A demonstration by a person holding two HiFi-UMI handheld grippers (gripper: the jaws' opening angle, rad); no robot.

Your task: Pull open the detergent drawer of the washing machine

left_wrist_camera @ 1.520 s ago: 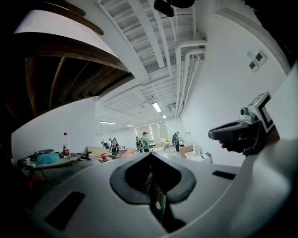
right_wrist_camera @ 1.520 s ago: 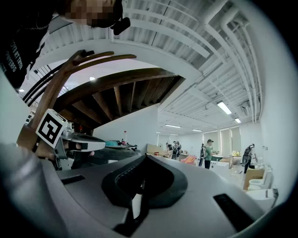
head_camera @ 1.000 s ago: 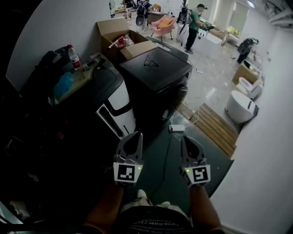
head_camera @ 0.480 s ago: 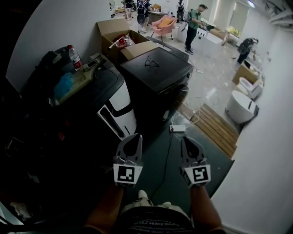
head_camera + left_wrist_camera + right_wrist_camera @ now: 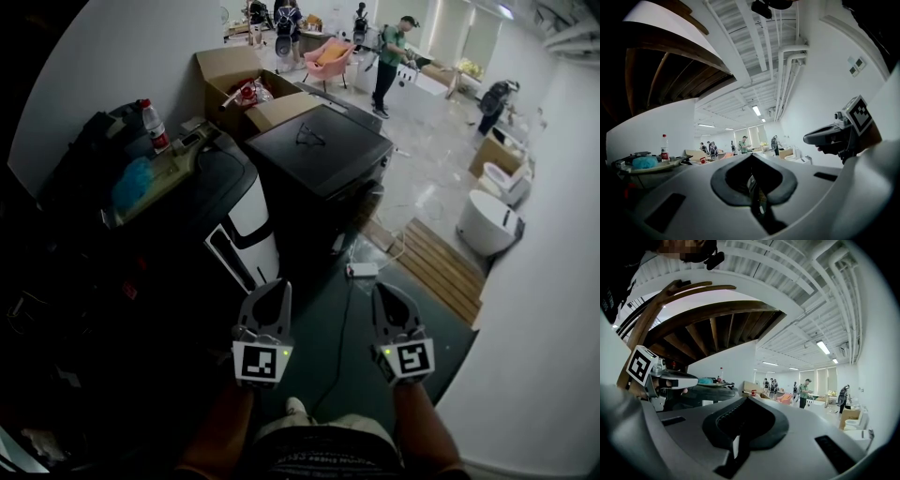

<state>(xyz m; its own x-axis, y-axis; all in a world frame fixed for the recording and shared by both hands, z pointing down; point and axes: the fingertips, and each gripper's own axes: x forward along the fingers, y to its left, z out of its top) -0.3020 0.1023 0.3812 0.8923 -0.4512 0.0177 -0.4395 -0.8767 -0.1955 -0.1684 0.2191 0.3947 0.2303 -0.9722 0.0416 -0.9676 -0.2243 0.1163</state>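
Observation:
A washing machine (image 5: 251,208) with a dark top and a white front stands left of centre, and a black machine (image 5: 323,150) stands beside it. I cannot make out the detergent drawer from here. My left gripper (image 5: 273,287) and right gripper (image 5: 384,291) are held side by side low in the head view, short of both machines and pointing level into the room. Both are shut with nothing between the jaws. The right gripper (image 5: 824,137) shows in the left gripper view, and the left gripper (image 5: 677,379) shows in the right gripper view.
A water bottle (image 5: 152,125) and a blue cloth (image 5: 133,175) lie on the cluttered top at left. Behind are open cardboard boxes (image 5: 234,75). On the floor lie a white power strip (image 5: 361,270) with its cable and a wooden pallet (image 5: 441,260). People stand far back.
The head view has shifted a little, so the machines sit slightly higher and further left. Both grippers stay shut and side by side.

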